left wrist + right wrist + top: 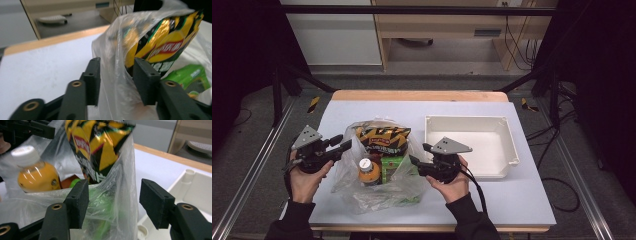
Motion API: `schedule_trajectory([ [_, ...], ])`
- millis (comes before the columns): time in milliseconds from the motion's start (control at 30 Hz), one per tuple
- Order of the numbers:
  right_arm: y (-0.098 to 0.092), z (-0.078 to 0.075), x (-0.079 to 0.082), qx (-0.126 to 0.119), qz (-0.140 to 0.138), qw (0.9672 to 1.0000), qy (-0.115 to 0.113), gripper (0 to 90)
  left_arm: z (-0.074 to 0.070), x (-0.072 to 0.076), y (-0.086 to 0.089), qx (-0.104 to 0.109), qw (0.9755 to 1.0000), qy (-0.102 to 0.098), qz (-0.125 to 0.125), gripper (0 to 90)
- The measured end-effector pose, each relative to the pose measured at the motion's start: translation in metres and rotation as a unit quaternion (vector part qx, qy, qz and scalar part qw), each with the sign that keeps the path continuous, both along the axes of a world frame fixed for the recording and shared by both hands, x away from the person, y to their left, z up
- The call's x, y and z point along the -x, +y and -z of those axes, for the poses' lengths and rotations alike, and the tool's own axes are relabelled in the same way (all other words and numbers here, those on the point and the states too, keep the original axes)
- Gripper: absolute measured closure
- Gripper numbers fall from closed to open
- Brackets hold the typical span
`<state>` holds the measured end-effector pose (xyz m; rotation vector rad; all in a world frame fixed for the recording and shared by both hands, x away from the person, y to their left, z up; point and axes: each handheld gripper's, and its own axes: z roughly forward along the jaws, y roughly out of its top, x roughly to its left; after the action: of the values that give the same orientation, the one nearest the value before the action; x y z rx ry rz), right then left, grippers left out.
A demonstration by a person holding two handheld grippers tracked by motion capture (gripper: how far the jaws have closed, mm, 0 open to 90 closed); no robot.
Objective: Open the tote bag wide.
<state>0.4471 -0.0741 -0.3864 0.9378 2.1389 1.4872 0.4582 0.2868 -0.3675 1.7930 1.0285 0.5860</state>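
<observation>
On the left of the surface [337, 107], the person's left hand [304, 175] holds the left gripper [343, 142] at the left edge of a clear plastic bag [412, 182]. In the left gripper view its fingers [93, 75] stand part open with a fold of the bag's film between them; the film lies against the right-hand finger while a gap shows beside the left-hand one, so whether the film is truly pinched cannot be told. The position suggests the aim is to take the bag's rim on that side and pull the mouth wide.

The bag sits in the middle of the surface, well to the front, with its mouth up. Inside, a yellow and black chip packet [383, 139] stands tallest at the back, an orange drink bottle [369, 172] with a white cap stands in front of it, and a green packet [393, 165] lies beside the bottle. Probably they stay upright because the film hugs them.

To the right, the right gripper [414, 162] meets the bag's other edge. Its fingers [78, 202] are spread fairly wide, film rising between them and touching only the left-hand one, so nothing is gripped.

Farther right, a white tray [509, 135] lies empty beside the bag, likely placed to receive the goods.
</observation>
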Motion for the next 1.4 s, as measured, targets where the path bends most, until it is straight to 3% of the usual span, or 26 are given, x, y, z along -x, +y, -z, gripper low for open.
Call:
schedule_trajectory([
  [33,-0.001,0.003,0.000,0.001,0.001,1.0000,0.001,41.2,0.002,-0.001,0.000,-0.003,1.0000,0.003,-0.001,66.7],
  [67,-0.002,0.009,0.000,0.003,0.001,0.9999,0.010,42.6,0.004,-0.001,0.001,-0.002,1.0000,0.008,0.000,76.2],
  [233,-0.002,0.016,-0.002,0.012,0.002,0.9997,0.019,51.2,0.000,0.000,0.001,0.005,1.0000,-0.004,0.002,87.8],
  [333,0.000,0.018,-0.003,0.020,0.001,0.9996,0.020,66.4,-0.008,0.001,0.000,0.008,0.9997,-0.022,0.001,89.4],
  [367,0.002,0.019,-0.004,0.031,0.001,0.9993,0.020,79.1,-0.011,0.000,0.000,0.011,0.9995,-0.030,-0.002,89.5],
  [400,0.002,0.019,-0.004,0.031,0.001,0.9993,0.020,79.1,-0.013,-0.001,0.000,0.013,0.9993,-0.035,-0.006,89.5],
  [467,0.002,0.020,-0.005,0.040,0.006,0.9990,0.017,88.7,-0.019,-0.007,0.002,0.016,0.9987,-0.045,-0.020,89.6],
  [567,0.003,0.022,-0.005,0.049,0.009,0.9986,0.020,90.0,-0.022,-0.017,0.003,0.009,0.9982,-0.044,-0.039,89.6],
  [633,0.005,0.024,-0.005,0.056,0.010,0.9983,0.016,90.0,-0.017,-0.029,0.002,-0.008,0.9980,-0.033,-0.053,89.6],
  [733,0.006,0.026,-0.005,0.060,0.014,0.9980,0.015,89.9,-0.001,-0.045,0.002,-0.025,0.9981,0.003,-0.056,89.5],
  [800,0.006,0.028,-0.005,0.064,0.019,0.9977,0.015,89.9,0.014,-0.050,0.003,-0.032,0.9979,0.026,-0.051,89.4],
  [967,0.009,0.031,-0.007,0.086,0.031,0.9958,0.010,90.0,0.046,-0.055,0.000,-0.044,0.9966,0.061,-0.034,89.3],
  [1100,0.009,0.033,-0.012,0.098,0.056,0.9936,0.006,90.0,0.067,-0.062,-0.006,-0.071,0.9932,0.089,-0.028,89.2],
  [1200,0.009,0.035,-0.013,0.106,0.057,0.9927,0.009,90.0,0.078,-0.065,-0.006,-0.067,0.9919,0.105,-0.022,89.2],
  [1300,0.013,0.037,-0.012,0.124,0.051,0.9910,0.009,90.0,0.088,-0.067,-0.009,-0.088,0.9885,0.122,-0.015,89.0],
  [1400,0.015,0.037,-0.013,0.121,0.047,0.9914,0.016,89.8,0.097,-0.067,-0.012,-0.096,0.9862,0.135,-0.013,88.0],
])
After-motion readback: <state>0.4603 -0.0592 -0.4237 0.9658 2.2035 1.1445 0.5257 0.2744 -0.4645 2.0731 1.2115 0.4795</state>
